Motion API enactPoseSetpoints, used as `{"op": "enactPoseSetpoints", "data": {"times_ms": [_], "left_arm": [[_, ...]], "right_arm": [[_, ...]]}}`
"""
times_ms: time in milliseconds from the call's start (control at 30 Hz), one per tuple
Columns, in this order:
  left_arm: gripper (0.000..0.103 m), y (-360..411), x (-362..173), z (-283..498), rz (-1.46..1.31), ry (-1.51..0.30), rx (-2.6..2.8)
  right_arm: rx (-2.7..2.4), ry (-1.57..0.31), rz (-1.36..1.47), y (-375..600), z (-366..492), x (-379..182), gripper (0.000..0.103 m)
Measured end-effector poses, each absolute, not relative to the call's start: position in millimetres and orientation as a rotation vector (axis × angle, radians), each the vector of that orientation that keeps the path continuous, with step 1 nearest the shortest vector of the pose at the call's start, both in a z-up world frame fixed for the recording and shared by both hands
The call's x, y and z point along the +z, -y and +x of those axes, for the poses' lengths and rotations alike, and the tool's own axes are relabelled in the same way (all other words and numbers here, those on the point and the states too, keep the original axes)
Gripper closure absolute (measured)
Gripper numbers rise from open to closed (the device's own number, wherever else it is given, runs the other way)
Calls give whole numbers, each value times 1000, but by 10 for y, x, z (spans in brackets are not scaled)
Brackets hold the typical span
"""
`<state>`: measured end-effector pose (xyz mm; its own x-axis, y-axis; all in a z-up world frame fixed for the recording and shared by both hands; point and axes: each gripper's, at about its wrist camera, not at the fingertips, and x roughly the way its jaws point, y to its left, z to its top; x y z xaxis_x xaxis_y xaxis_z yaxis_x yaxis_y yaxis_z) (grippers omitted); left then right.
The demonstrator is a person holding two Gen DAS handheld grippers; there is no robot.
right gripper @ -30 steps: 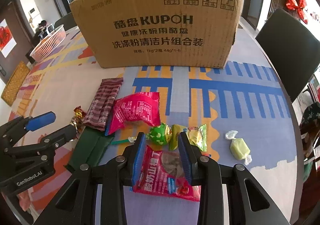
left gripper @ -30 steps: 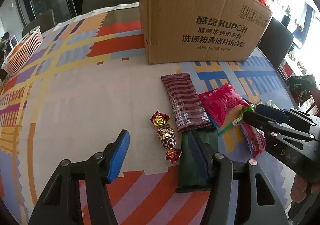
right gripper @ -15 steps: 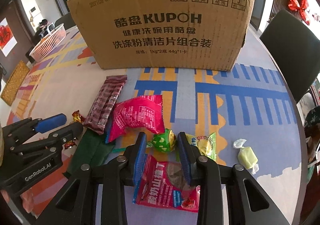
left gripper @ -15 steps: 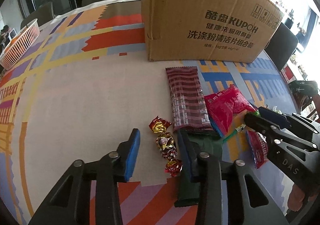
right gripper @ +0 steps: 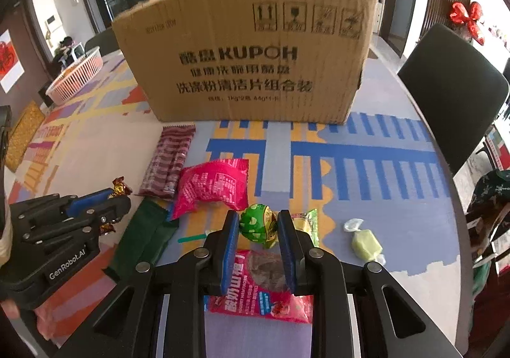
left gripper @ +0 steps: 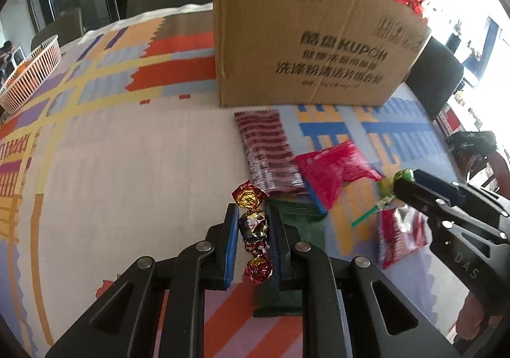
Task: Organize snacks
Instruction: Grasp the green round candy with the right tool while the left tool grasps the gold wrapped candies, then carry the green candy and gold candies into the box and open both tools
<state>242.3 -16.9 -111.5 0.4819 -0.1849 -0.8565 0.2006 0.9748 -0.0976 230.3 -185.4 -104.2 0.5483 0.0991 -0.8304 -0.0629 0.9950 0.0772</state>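
My left gripper (left gripper: 253, 224) is shut on a foil-wrapped candy (left gripper: 253, 225) with red and gold twisted ends, low over the tablecloth. My right gripper (right gripper: 258, 230) is shut on a green lollipop (right gripper: 256, 225) whose green stick (right gripper: 191, 238) points left. A red hawthorn snack bag (right gripper: 261, 291) lies under the right gripper. A pink bag (right gripper: 213, 187), a maroon striped bar (right gripper: 169, 163) and a dark green packet (right gripper: 143, 241) lie between the grippers. The brown cardboard box (right gripper: 248, 55) stands behind them.
A pale green wrapped candy (right gripper: 366, 241) and a yellow-green packet (right gripper: 307, 225) lie right of the right gripper. A white basket (left gripper: 30, 71) stands far left. A dark chair (right gripper: 452, 93) is at the table's right edge.
My left gripper moved forward and closed from wide open onto the foil candy. My right gripper moved forward off the red bag and closed on the green lollipop.
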Motion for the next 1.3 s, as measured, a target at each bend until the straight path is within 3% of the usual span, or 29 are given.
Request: {"op": "enactPoseSetpoints", "data": {"times_ms": [600, 1300], "left_arm": [[84, 295, -106, 2072, 19, -837, -293], [84, 361, 670, 2403, 34, -688, -298]], "right_arm": [[121, -782, 86, 1967, 1924, -198, 77], [106, -594, 60, 2050, 2154, 647, 77]]}}
